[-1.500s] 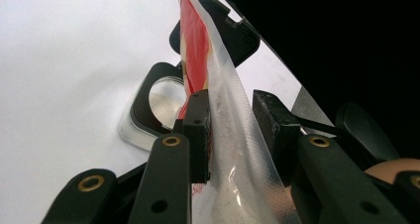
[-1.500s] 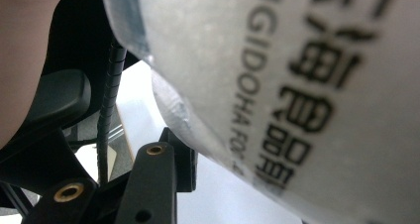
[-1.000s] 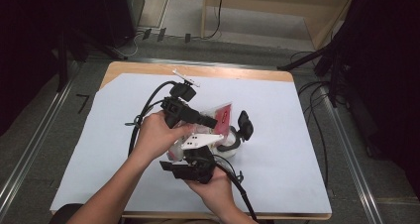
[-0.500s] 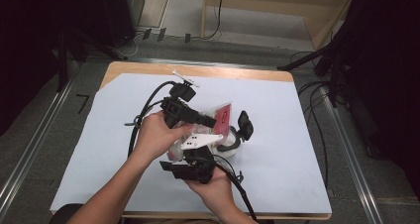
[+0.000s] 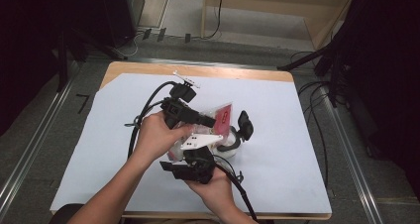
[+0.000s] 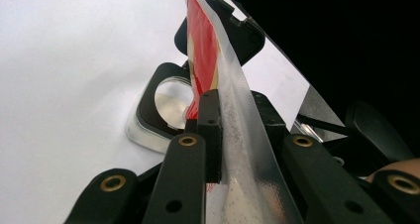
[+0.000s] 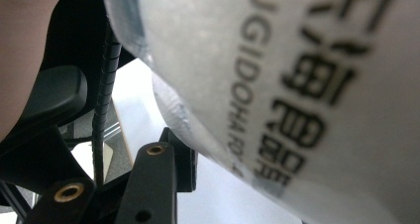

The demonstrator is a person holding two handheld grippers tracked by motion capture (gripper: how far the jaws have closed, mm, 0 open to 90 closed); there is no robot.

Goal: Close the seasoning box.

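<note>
Clear plastic pouch with a red printed panel (image 5: 221, 121), held above the middle of the white-covered table (image 5: 297, 149), slightly toward its near edge. Left tool (image 6: 225, 130): jaws have just been closing, and now pinch the pouch's clear sealed edge between them. Right tool (image 5: 190, 167): grips the pouch's pale, bulging lower part. Behind the pouch, a black-lidded clear container (image 6: 163, 107) rests on the table.

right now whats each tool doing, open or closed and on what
Left tool: jaws have just been closing, now shut on the edge of the clear pouch.
Right tool: pressed to the pouch; grip cannot be told.
</note>
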